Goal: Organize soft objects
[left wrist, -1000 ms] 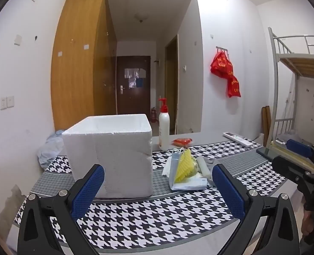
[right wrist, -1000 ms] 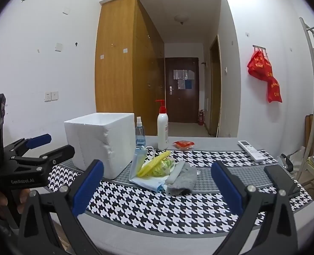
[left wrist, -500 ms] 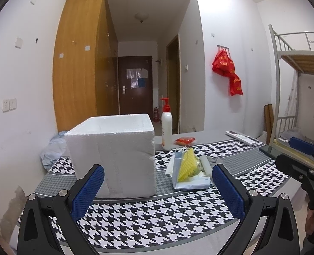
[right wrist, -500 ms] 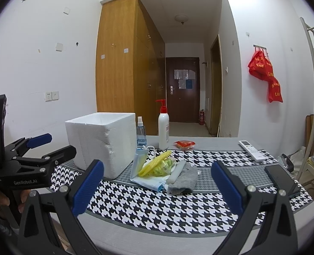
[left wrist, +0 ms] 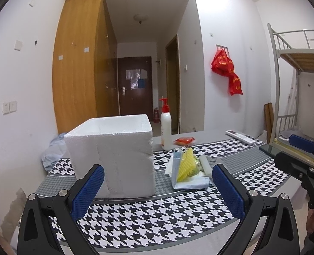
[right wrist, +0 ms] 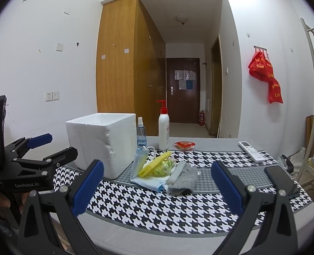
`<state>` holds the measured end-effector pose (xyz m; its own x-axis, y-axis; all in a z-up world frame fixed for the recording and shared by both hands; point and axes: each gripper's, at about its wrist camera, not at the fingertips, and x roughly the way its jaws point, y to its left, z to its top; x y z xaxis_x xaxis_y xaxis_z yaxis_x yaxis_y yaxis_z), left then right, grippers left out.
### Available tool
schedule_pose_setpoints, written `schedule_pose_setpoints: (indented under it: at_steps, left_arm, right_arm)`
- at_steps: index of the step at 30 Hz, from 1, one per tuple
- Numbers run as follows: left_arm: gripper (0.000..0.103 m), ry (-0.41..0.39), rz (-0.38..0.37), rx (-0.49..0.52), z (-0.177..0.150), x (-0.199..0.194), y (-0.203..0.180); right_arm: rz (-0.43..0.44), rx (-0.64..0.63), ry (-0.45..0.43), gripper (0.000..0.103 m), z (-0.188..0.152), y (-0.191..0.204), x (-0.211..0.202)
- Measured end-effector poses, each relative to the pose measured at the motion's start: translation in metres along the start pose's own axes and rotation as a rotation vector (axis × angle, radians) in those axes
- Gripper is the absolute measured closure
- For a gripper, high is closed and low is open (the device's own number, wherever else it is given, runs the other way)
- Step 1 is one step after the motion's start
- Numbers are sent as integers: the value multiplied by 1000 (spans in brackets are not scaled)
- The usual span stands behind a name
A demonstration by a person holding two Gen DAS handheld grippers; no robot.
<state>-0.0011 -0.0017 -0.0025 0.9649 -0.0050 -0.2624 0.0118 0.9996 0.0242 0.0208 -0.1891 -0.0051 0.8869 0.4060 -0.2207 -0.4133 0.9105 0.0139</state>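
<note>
Both grippers, left [left wrist: 158, 188] and right [right wrist: 157, 186], hang short of the worktop [right wrist: 157, 210] with jaws spread wide and nothing in them, so I'd say no piece has been picked yet. The soft things, a yellow sponge [right wrist: 154, 166], a grey sock [right wrist: 185, 179], a face mask [left wrist: 176, 161] and some tissues [right wrist: 148, 182], sit heaped just beside the foam box [left wrist: 114, 155]. Next, I'd guess, one gripper must drop onto the top piece and carry it over the box's open rim; its inside is hidden, and the greenish bundle under the sponge is hard to name.
</note>
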Motion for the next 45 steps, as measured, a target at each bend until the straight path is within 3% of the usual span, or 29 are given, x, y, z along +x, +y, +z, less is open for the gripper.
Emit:
schedule_pose_setpoints:
  at_steps: [27, 45]
  left_arm:
    - [1, -4, -41, -9, 9, 5, -3]
    - [1, 95, -114, 1, 15, 49, -23]
  right_arm:
    - [-3, 5, 28, 1, 3, -4, 14]
    - [-40, 34, 83, 1, 0, -39, 41]
